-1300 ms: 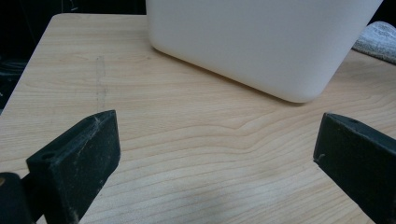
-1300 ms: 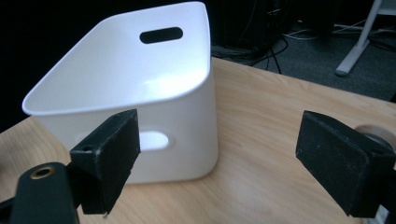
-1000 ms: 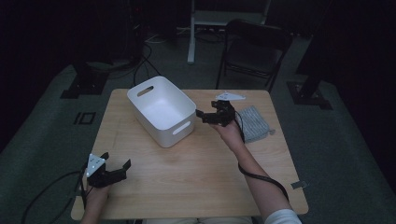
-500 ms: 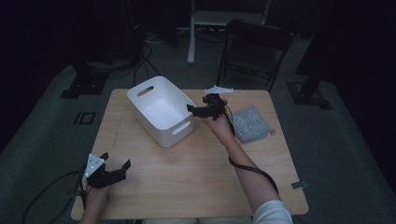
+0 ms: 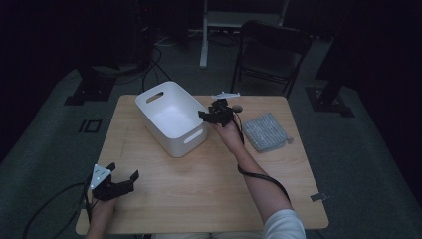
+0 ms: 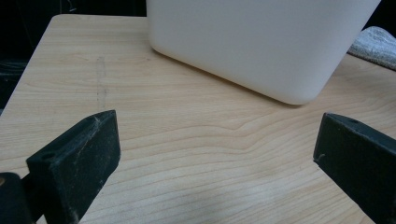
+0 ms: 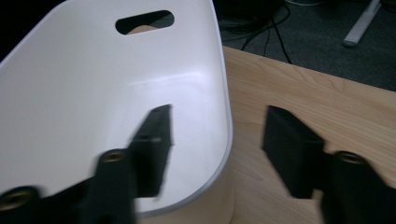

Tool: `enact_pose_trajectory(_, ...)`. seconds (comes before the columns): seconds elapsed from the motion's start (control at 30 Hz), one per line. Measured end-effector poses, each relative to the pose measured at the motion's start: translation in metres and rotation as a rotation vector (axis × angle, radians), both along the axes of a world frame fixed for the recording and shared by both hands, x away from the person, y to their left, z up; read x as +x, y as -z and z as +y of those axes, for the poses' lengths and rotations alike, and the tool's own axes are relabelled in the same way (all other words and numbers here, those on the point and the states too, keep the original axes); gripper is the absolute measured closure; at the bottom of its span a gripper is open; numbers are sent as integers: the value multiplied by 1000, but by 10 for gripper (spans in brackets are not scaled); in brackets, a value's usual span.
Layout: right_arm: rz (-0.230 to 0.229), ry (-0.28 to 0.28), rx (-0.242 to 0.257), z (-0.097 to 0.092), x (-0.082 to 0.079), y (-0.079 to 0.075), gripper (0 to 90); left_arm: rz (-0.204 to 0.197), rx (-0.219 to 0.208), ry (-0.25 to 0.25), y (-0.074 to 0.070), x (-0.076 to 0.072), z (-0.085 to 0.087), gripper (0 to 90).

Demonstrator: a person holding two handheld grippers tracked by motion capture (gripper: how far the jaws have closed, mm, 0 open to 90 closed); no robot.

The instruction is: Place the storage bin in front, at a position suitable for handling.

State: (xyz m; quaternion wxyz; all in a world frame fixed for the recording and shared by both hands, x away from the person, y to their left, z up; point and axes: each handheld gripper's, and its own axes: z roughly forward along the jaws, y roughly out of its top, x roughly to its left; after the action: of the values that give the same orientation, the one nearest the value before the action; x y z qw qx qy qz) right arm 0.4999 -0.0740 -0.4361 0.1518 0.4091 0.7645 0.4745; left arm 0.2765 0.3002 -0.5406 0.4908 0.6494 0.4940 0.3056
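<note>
We've got the right tongs (image 5: pixel 205 115) lined up on the rim of the white plastic tub with the cut-out handles (image 5: pixel 171 117), one jaw hanging inside over the wall and the other outside over the light wooden tabletop (image 5: pixel 199 174). In the right gripper view the tub's rounded edge (image 7: pixel 224 140) runs straight up the gap between the jaws, so it looks like we're straddling the wall on purpose to pinch it and drag or lift the tub. The jaws have just been closing, roughly halfway in now, but the pads don't look to be pressing on the plastic yet, so nothing is grasped

Left tongs (image 5: pixel 122 183) are parked near the front left corner, jaws spread wide with only bare wood between them, the tub well ahead of them (image 6: pixel 261 46). We reckon that hand is just waiting its turn

The grey knitted cloth (image 5: pixel 266 132) lies off to the outer side of the right tongs, well apart

Compared with a second ago: the right tongs were back over by the cloth with jaws fully wide, and they've since slid across to the tub's near corner. Tub, cloth and left tongs haven't budged
</note>
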Motion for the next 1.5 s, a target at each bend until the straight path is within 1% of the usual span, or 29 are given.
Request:
enact_pose_trajectory(0.07,8,-3,-16,2,1,0,564,1,2,2,0,0,0,10)
enact_pose_trajectory(0.13,15,-9,-30,5,3,1,604,0,2,2,0,0,0,10)
enact_pose_trajectory(0.2,22,-1,-42,8,4,1,646,-1,1,0,0,0,0,10)
enact_pose_trajectory(0.23,24,0,-54,10,5,2,677,-1,0,0,0,0,0,10)
enact_pose_trajectory(0.3,34,11,-75,13,7,3,710,-1,1,0,0,0,0,10)
enact_pose_trajectory(0.33,31,19,-89,14,7,4,735,-1,1,0,0,0,0,10)
enact_pose_trajectory(0.37,33,22,-91,14,8,5,739,0,1,1,0,0,0,10)
enact_pose_trajectory(0.43,42,33,-77,13,9,4,778,1,0,1,0,0,1,10)
enact_pose_trajectory(0.53,35,40,-89,13,10,2,848,1,0,1,0,0,1,10)
enact_pose_trajectory(0.63,24,34,-126,15,10,0,860,0,1,1,0,0,0,10)
enact_pose_trajectory(0.67,25,35,-129,16,10,-1,861,0,1,1,0,0,0,10)
enact_pose_trajectory(0.87,26,31,-132,15,9,-1,864,1,4,0,0,0,0,10)
enact_pose_trajectory(1.03,25,10,-144,14,8,-1,865,2,4,1,0,0,0,10)
enact_pose_trajectory(1.2,31,2,-138,11,5,-1,866,4,6,3,0,0,-1,10)
enact_pose_trajectory(1.5,35,-21,-153,4,0,-2,867,7,10,2,1,0,-1,10)
